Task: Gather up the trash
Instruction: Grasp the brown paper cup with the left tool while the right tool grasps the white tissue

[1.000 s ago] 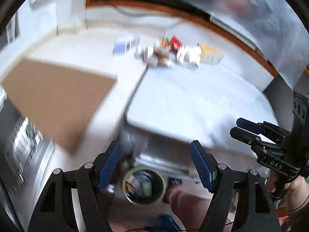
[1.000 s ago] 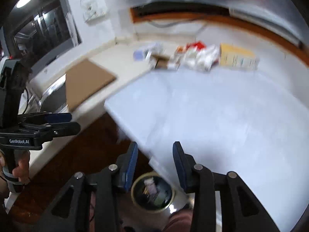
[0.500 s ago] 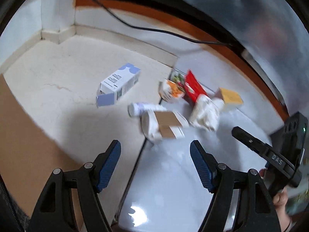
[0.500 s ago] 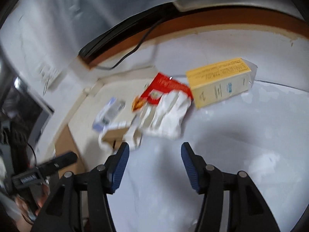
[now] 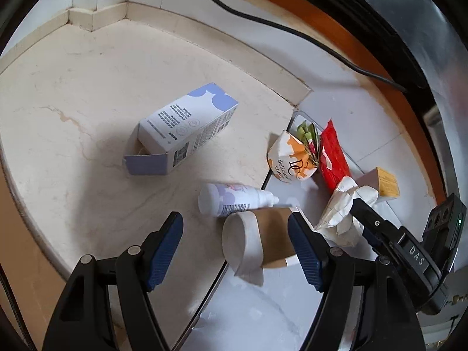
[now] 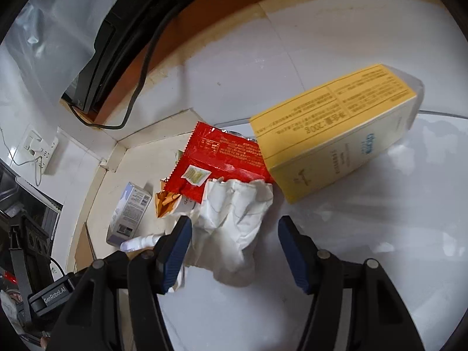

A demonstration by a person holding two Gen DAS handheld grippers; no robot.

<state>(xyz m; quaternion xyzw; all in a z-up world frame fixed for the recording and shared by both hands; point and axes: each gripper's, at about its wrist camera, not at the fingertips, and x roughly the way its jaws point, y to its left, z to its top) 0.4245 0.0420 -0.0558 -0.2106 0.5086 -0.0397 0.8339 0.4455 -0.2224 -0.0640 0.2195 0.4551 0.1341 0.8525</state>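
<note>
Trash lies clustered on the counter (image 5: 87,67): a crumpled white paper (image 6: 234,222) rests between the spread fingers of the right tongs (image 6: 234,247), touching a red wrapper (image 6: 219,161) beside a yellow carton (image 6: 336,140). The left tongs (image 5: 235,238), also agape, frame a paper cup (image 5: 257,242) lying on its side near a small white bottle (image 5: 231,201).

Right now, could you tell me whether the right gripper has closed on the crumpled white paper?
No, the right gripper is open, its fingers either side of the crumpled white paper.
</note>
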